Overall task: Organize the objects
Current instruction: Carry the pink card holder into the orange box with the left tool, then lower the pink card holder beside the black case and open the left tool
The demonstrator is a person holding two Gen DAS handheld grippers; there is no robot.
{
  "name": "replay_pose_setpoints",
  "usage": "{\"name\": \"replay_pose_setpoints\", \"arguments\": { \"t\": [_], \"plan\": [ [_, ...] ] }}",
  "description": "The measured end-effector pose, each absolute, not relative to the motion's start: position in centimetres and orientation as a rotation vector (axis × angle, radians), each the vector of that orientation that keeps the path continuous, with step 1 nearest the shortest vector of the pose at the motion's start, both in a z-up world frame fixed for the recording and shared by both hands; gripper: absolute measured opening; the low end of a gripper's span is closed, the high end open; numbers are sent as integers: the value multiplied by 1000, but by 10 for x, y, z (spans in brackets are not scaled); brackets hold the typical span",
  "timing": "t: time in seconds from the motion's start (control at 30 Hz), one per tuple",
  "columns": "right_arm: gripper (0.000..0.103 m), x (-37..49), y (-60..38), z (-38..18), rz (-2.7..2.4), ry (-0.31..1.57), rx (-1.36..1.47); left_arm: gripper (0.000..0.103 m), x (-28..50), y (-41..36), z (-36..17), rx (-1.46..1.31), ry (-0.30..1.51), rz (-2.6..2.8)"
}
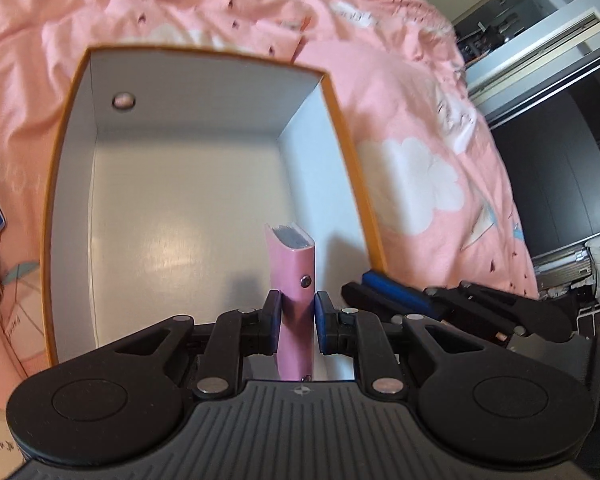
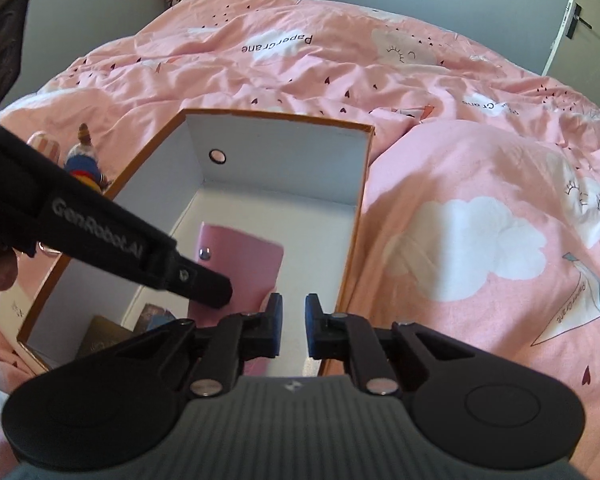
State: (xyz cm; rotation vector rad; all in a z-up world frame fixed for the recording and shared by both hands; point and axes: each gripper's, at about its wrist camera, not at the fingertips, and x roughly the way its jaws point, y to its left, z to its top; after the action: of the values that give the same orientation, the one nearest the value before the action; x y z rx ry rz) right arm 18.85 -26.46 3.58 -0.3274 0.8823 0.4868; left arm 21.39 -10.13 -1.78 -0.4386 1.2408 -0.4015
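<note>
An open box (image 1: 350, 128) with orange outside and white inside lies on a pink bed. My left gripper (image 1: 297, 320) is shut on a pink snap-button card wallet (image 1: 294, 272) and holds it on edge over the box's near right part. In the right wrist view the wallet (image 2: 244, 264) hangs inside the box (image 2: 360, 208), pinched by the left gripper's fingers (image 2: 204, 284). My right gripper (image 2: 293, 326) is nearly shut and empty, over the box's near right rim. It also shows in the left wrist view (image 1: 392, 296), right of the box.
The pink cloud-print duvet (image 2: 460, 220) surrounds the box. A small doll in blue (image 2: 85, 160) and a striped item (image 2: 44, 144) lie left of the box. Dark flat items (image 2: 112, 332) lie in the box's near left corner. Wardrobes (image 1: 560, 140) stand at right.
</note>
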Motion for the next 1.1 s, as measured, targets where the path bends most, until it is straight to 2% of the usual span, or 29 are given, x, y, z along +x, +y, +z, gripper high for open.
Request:
{"name": "replay_pose_setpoints", "arguments": {
  "t": [0.2,0.7,0.77,0.83,0.93,1.1],
  "plan": [
    [10,187,-264,29,535,908,-349,19,211,-108,-34,-388,1380,-398],
    [9,182,-232,-4,813,961,-668,19,222,-99,-51,-446,1471,-421],
    [8,183,-230,-7,819,991,-669,21,220,-93,-49,-468,1457,-429],
    [7,184,-229,-9,833,1034,-657,28,218,-88,-43,-482,1424,-443],
    [2,183,-229,-11,856,1090,-640,28,215,-76,-28,-453,1333,-422],
    [2,186,-231,-9,852,1125,-619,30,211,-57,-16,-414,1263,-395]
  ]
}}
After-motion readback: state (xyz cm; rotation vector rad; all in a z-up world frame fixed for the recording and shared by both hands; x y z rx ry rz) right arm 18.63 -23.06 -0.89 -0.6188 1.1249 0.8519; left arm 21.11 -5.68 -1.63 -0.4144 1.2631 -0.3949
